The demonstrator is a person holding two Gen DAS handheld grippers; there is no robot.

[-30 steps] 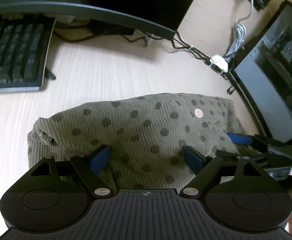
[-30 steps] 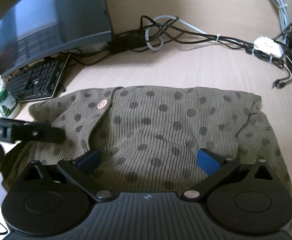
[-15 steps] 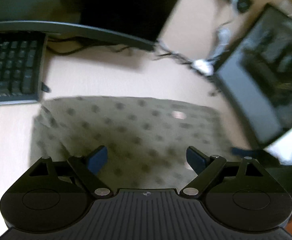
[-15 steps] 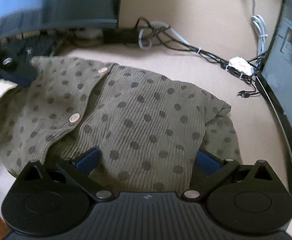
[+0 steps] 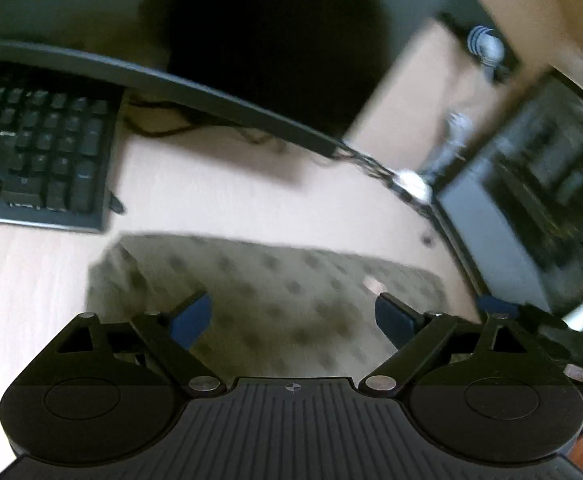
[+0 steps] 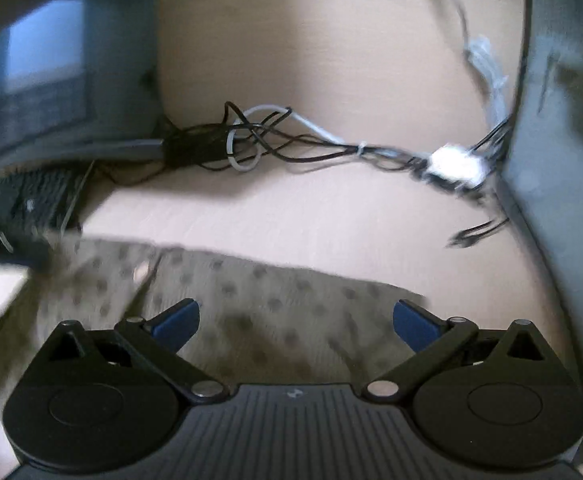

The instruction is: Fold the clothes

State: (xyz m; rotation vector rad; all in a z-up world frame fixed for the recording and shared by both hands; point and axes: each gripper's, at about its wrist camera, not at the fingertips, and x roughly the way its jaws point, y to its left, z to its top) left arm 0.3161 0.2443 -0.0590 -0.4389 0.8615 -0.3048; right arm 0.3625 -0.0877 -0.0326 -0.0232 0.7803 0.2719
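Grippers, left [image 5: 291,316] and right [image 6: 295,322], are held open and empty over a dotted garment [image 6: 259,312].
Soft, light, limp cloth is judged; an edge or corner is best pinched.

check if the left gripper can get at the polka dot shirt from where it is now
Probably yes. The left gripper is open, its jaws spread wide right above the polka dot shirt, and nothing lies between them. The keyboard sits well off to the side.
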